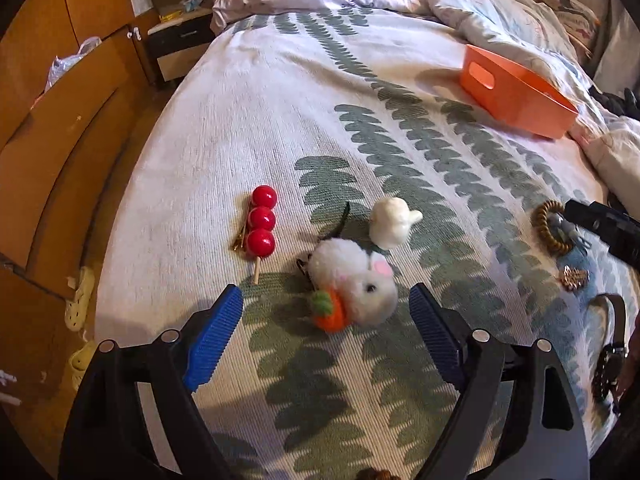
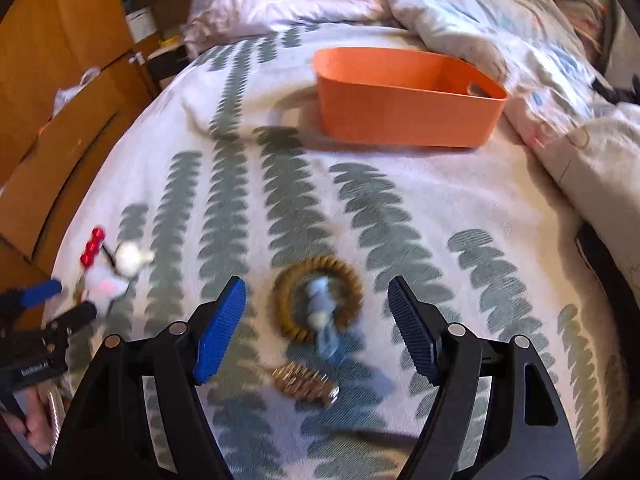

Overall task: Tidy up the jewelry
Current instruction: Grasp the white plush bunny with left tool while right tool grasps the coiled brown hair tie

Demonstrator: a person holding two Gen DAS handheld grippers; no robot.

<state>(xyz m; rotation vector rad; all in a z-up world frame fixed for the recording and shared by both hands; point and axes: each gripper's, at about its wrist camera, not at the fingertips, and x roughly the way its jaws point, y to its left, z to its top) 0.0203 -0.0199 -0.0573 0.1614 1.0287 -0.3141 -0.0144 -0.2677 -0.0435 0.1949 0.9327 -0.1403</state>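
Note:
My left gripper [image 1: 326, 300] stands open over the bedspread, and a white fluffy bunny clip with an orange carrot [image 1: 354, 286] lies just between and beyond its blue pads. A clip of red beads on a stick [image 1: 261, 227] lies left of it, and a white plush piece [image 1: 390, 222] lies behind it. My right gripper [image 2: 316, 292] is open above a brown coil hair tie [image 2: 318, 306] with a pale blue charm [image 2: 320, 304] across it. A gold clip [image 2: 304, 382] lies nearer. The orange bin [image 2: 404, 120] stands farther back on the bed.
A crumpled duvet [image 2: 460, 12] and pillow fill the bed's far side. Wooden cabinets [image 1: 60, 120] and a nightstand [image 1: 176, 44] stand beyond the bed's left edge, with slippers [image 1: 80, 300] on the floor. A dark watch [image 1: 610, 360] lies at the right edge of the left wrist view.

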